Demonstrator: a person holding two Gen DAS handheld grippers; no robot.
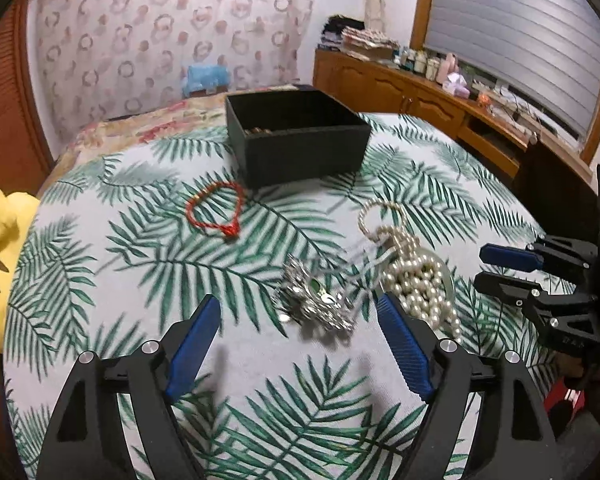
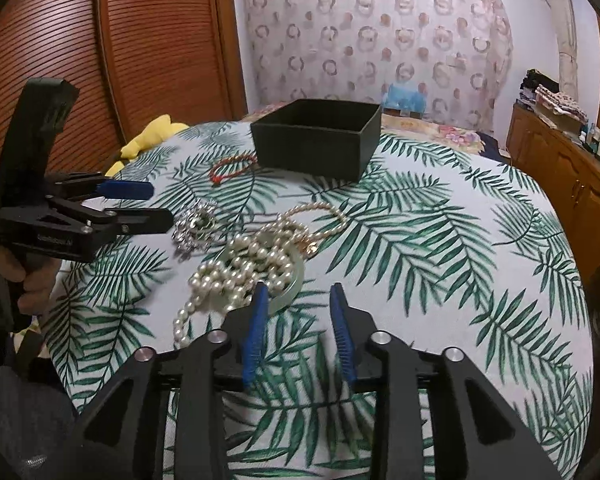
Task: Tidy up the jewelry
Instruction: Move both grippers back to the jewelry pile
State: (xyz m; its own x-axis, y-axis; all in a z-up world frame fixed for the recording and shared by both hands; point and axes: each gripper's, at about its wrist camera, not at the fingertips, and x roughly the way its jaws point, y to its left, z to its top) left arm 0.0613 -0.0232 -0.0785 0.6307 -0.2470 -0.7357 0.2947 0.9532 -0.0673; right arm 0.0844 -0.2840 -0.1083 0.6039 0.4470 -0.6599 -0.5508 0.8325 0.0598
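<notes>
A silver brooch with a green stone [image 1: 318, 300] lies on the leaf-print cloth, just ahead of my open, empty left gripper [image 1: 300, 304]; it also shows in the right wrist view [image 2: 196, 224]. A pearl necklace [image 1: 416, 276] is heaped on a pale jade bangle [image 2: 288, 292] to the right. My right gripper [image 2: 298, 292] is open and empty just near the pearls [image 2: 240, 268]. A red cord bracelet [image 1: 216, 210] lies near a black open box [image 1: 296, 140], which holds something small inside.
A yellow plush toy [image 1: 0, 248] sits at the table's left edge. A wooden sideboard [image 1: 420, 96] with bottles stands at right. The left gripper shows in the right wrist view [image 2: 152, 206]; the right gripper shows in the left wrist view [image 1: 484, 268].
</notes>
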